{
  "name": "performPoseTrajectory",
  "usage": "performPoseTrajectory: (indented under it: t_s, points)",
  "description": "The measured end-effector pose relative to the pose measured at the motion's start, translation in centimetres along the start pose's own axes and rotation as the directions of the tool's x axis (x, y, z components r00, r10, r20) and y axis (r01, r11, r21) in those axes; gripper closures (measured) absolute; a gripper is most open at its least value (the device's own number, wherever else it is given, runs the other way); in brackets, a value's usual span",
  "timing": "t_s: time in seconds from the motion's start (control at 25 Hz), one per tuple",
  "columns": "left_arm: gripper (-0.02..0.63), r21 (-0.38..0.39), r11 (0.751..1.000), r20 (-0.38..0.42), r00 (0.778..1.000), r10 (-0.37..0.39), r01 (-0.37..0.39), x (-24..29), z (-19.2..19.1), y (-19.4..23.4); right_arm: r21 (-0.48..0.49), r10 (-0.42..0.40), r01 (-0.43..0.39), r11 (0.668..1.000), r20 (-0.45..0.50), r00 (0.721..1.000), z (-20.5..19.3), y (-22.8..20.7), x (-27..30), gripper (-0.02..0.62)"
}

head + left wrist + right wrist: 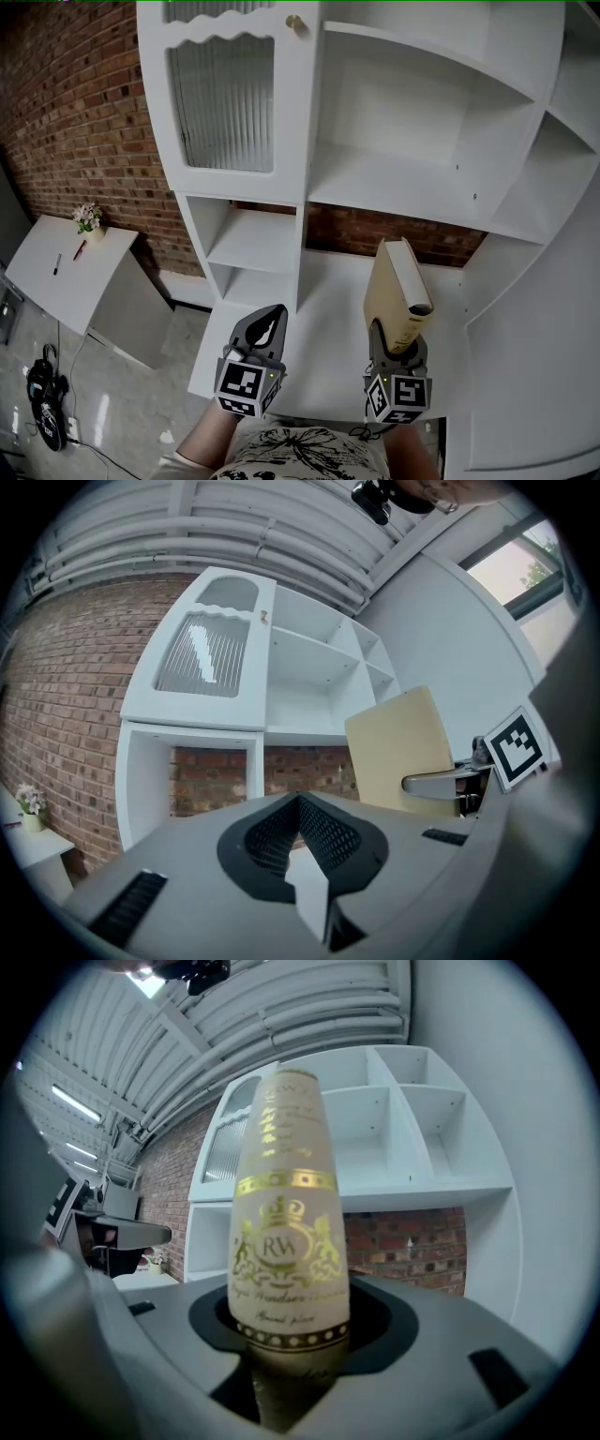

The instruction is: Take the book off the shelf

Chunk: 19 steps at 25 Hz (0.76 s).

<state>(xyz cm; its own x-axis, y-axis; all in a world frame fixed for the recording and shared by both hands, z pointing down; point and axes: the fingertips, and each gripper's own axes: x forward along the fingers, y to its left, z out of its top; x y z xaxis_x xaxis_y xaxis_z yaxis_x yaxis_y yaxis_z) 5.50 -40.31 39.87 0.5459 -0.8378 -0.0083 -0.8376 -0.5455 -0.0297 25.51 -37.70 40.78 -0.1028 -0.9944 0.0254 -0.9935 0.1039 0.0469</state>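
Closest in, the grey left gripper (270,317) with its black-and-white marker cube has its jaws pressed together to a point, with nothing between them. Just beside it, the matching right gripper (397,345) pinches the lower end of a cream hardback book (395,284) with gold lettering and a crest on its spine. The book stands nearly upright in the jaws, its top leaning slightly away. It is out of every compartment, above the white desk surface (328,300) at the foot of the tall white shelf unit (412,178). The unit's open compartments behind the book hold nothing visible. At upper left the unit has a ribbed-glass cabinet door (223,103). A red brick wall (84,112) stands behind.
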Motion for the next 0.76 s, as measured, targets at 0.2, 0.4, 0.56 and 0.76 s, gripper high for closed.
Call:
performPoseTrajectory:
  t_s: [0.2, 0.4, 0.56, 0.76]
  points:
    - [0.594, -0.004, 1.000, -0.006, 1.000, 0.000, 0.000, 0.4, -0.4, 0.3, 0.013, 0.013, -0.013, 1.000, 0.003, 1.000, 0.0, 0.3, 0.5, 0.377]
    - [0.594, -0.004, 1.000, -0.004, 1.000, -0.002, 0.002, 1.0, -0.5, 0.6, 0.011, 0.014, -0.014, 1.000, -0.004, 1.000, -0.2, 0.3, 1.3, 0.377]
    - [0.594, -0.017, 1.000, -0.020, 1.000, -0.014, 0.013, 1.5, -0.8, 0.5, 0.004, 0.021, -0.021, 1.000, -0.005, 1.000, -0.3, 0.4, 1.8, 0.377]
    - [0.594, -0.015, 1.000, -0.036, 0.999, -0.026, 0.026, 2.4, -1.1, 0.4, 0.006, 0.042, -0.042, 0.999, -0.013, 0.999, -0.4, 0.4, 2.7, 0.380]
